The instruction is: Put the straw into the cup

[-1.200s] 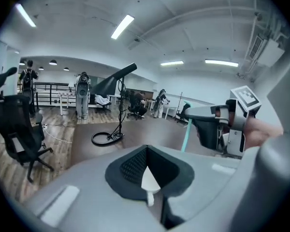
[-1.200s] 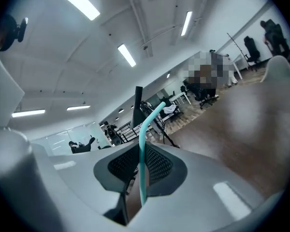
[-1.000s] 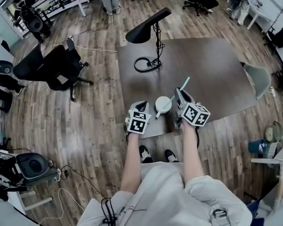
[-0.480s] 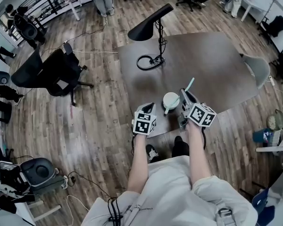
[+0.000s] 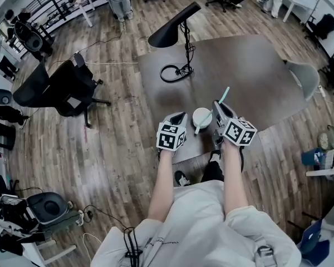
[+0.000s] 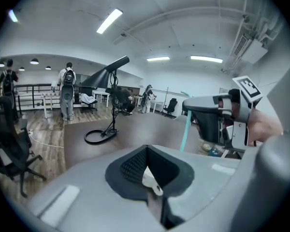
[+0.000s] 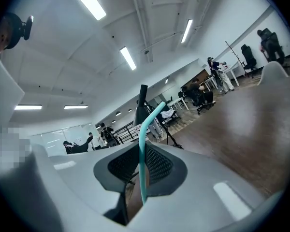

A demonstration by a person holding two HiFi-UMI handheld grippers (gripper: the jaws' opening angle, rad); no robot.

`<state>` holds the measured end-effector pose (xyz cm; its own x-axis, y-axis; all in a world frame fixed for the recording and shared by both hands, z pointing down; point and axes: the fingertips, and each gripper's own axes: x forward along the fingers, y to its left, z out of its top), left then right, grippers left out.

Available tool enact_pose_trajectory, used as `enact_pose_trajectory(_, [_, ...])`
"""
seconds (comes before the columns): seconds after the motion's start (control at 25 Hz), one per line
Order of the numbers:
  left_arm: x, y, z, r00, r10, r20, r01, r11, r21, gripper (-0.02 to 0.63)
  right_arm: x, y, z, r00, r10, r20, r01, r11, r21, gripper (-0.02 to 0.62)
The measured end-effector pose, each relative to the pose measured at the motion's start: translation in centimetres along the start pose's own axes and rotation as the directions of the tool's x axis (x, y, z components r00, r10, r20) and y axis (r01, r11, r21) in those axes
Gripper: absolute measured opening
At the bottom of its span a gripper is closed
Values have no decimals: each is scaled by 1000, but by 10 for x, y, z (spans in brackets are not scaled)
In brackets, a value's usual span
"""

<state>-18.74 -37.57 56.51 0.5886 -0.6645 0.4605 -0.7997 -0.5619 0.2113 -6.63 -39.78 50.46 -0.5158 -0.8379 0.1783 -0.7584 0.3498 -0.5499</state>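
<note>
Jaws of right gripper (image 7: 141,164) pinched on straw (image 7: 143,144), its bent top toward 12 o'clock. Jaws of left gripper (image 6: 149,172) together; 1 small white bit (image 6: 151,179) at the seam, not identifiable. Head view: cup (image 5: 201,116) at near edge of table (image 5: 256,77), between the 2 grippers. The straw slants toward it from 1 o'clock; lower end unclear, in or out cannot be told. Cup hidden in both gripper views.

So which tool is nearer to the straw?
Right. The right tool is shut on the straw; the left tool is left of the cup, not touching the straw.
</note>
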Motion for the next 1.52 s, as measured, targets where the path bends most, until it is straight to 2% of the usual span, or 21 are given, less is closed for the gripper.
enact_pose_trajectory(0.12, [11,-7,-7,998,-59,22,61,994,-86,0,-1,-4,-3,999,35,12,-35,999,34,61])
enact_pose_trajectory(0.24, [17,-1,-15,998,-41,-37,39,998,-54,0,4,-11,-6,1000,31,7,-31,999,41,61])
enact_pose_trajectory(0.4, [21,7,0,999,-44,-17,44,998,-40,0,17,-16,3,999,24,29,-26,998,64,61])
enact_pose_trajectory(0.48, [24,7,-1,998,-55,-13,54,997,-60,0,22,-15,2,999,30,18,-31,999,35,61])
enact_pose_trajectory(0.6, [27,4,-16,997,-78,-22,75,989,-129,0,29,-8,-7,999,24,-32,-26,998,-65,61])
enact_pose_trajectory(0.72, [29,7,-16,996,-65,-53,59,993,-106,0,40,-6,-7,999,28,-40,-32,996,-82,61])
enact_pose_trajectory(0.96, [28,4,-3,998,-41,-46,38,998,-52,0,46,-13,-4,999,34,-33,-37,994,-107,61])
enact_pose_trajectory(1.16, [29,0,-11,999,-37,-28,34,995,-96,0,50,-23,-11,999,17,-36,-22,986,-167,61])
enact_pose_trajectory(1.52, [38,-6,-29,994,-57,-88,51,996,-75,0,60,-47,-50,990,-60,-130,30,975,-219,61])
